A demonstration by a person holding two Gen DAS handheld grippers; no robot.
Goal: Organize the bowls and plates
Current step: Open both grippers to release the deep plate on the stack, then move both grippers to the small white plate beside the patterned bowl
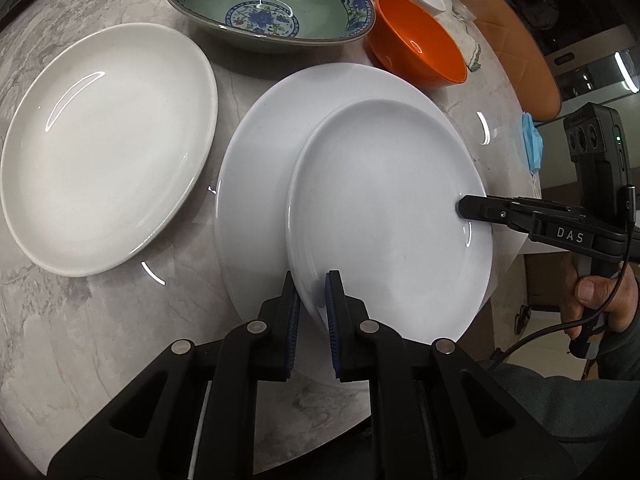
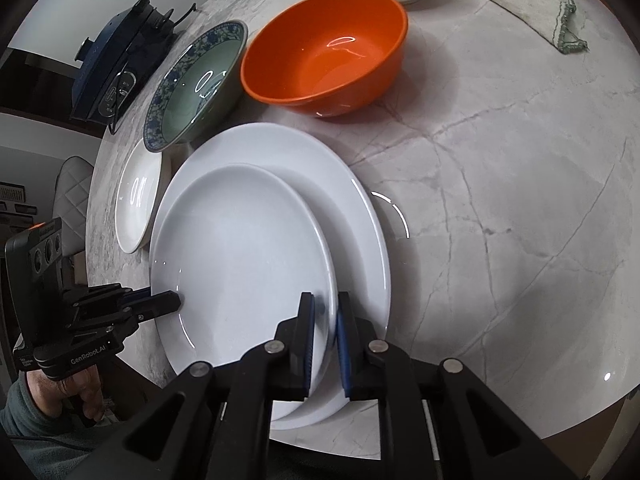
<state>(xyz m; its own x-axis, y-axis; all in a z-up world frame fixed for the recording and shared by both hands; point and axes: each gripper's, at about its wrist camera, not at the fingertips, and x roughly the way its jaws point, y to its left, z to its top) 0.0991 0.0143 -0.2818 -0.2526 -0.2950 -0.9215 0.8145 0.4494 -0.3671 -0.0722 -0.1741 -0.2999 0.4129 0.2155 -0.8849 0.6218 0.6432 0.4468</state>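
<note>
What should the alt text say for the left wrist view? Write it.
Two claws, left and right, pinch opposite rims of a small white plate lying on a larger white plate. Beyond stand another white plate, a green floral bowl and an orange bowl.

This looks like a dining spot in a home. A round marble table (image 2: pixel 500 184) holds plates and bowls. A padded orange chair (image 1: pixel 516 52) stands at the upper right, and a cloth (image 2: pixel 532 4) lies on the table.
</note>
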